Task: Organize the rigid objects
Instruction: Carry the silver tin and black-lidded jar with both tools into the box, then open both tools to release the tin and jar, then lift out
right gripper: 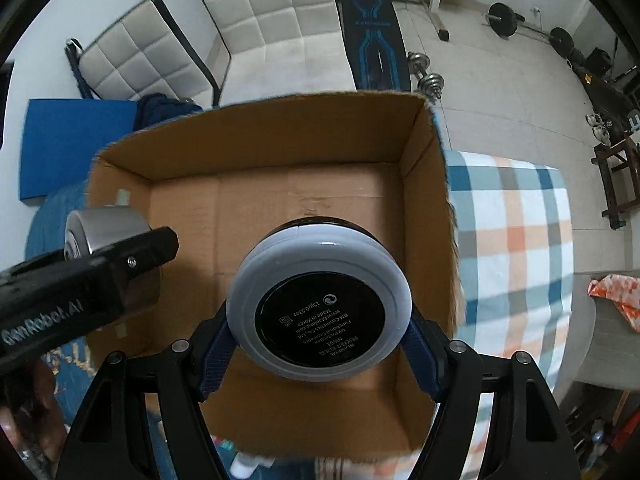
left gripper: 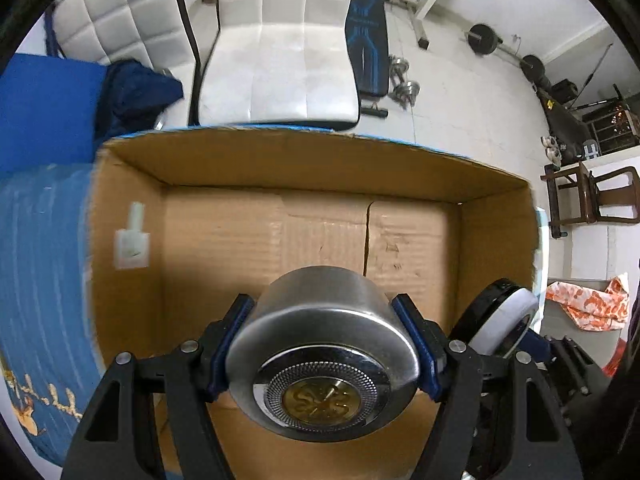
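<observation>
An open cardboard box (left gripper: 496,240) lies below both grippers; its inside shows nothing but its flaps. My left gripper (left gripper: 324,340) is shut on a round silver metal tin (left gripper: 320,344) with a gold emblem on its end, held above the box. My right gripper (right gripper: 320,320) is shut on a round cosmetic compact (right gripper: 320,304), white rim and black labelled face, also above the box (right gripper: 424,208). The compact shows at the right in the left wrist view (left gripper: 500,320). The tin (right gripper: 104,228) and the left gripper's finger (right gripper: 132,264) show at the left in the right wrist view.
The box stands on a blue cloth (left gripper: 40,260) beside a checked cloth (right gripper: 516,240). White padded chairs (left gripper: 280,60), a blue mat (right gripper: 76,140), a weight bench (right gripper: 372,28) and dumbbells (left gripper: 404,84) are beyond. A wooden chair (left gripper: 588,196) is at the right.
</observation>
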`<state>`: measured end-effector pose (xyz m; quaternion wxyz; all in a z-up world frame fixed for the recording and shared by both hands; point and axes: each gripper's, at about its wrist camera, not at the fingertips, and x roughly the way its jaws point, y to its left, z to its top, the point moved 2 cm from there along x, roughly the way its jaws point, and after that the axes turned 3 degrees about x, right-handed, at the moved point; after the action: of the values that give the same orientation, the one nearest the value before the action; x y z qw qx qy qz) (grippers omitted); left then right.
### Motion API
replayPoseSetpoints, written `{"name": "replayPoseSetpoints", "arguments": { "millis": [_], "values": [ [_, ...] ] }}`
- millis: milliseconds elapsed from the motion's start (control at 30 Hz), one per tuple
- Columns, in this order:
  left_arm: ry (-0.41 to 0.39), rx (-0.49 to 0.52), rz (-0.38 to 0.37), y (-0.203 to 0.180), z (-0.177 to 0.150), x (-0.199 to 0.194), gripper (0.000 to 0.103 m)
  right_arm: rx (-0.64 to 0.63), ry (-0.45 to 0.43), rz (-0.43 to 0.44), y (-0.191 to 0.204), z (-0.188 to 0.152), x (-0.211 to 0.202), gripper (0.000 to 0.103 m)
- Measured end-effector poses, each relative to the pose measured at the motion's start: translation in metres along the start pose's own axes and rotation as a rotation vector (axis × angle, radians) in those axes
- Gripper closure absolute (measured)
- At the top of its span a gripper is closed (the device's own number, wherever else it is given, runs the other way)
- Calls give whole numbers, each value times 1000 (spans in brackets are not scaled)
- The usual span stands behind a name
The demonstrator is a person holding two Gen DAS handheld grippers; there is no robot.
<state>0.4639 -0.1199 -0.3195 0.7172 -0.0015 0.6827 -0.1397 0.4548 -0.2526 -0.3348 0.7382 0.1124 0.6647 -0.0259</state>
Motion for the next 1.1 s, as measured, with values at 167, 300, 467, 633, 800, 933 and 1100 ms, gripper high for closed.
{"name": "replayPoseSetpoints", "arguments": {
  "millis": [167, 300, 467, 633, 800, 933, 1100],
  "values": [
    [98, -32, -33, -2, 21, 43, 34, -16, 48, -4, -4, 18, 39, 26],
    [148, -48, -54, -4, 33, 65, 34, -63, 63, -32, 0, 28, 60, 26],
    [179, -57, -64, -6, 39, 79, 34, -115, 54, -81, 8, 42, 66, 26],
    [186, -36, -45, -6, 39, 82, 34, -125, 64, -48, 8, 47, 63, 26],
    [191, -57, -52, 3, 37, 81, 34, -148, 69, -27, 9, 40, 65, 26],
    [209, -64, -46, 6, 39, 87, 32, -162, 103, -33, 14, 38, 78, 26],
    [221, -89, -60, 11, 43, 90, 31, -156, 137, -3, 14, 37, 95, 26]
  ]
}}
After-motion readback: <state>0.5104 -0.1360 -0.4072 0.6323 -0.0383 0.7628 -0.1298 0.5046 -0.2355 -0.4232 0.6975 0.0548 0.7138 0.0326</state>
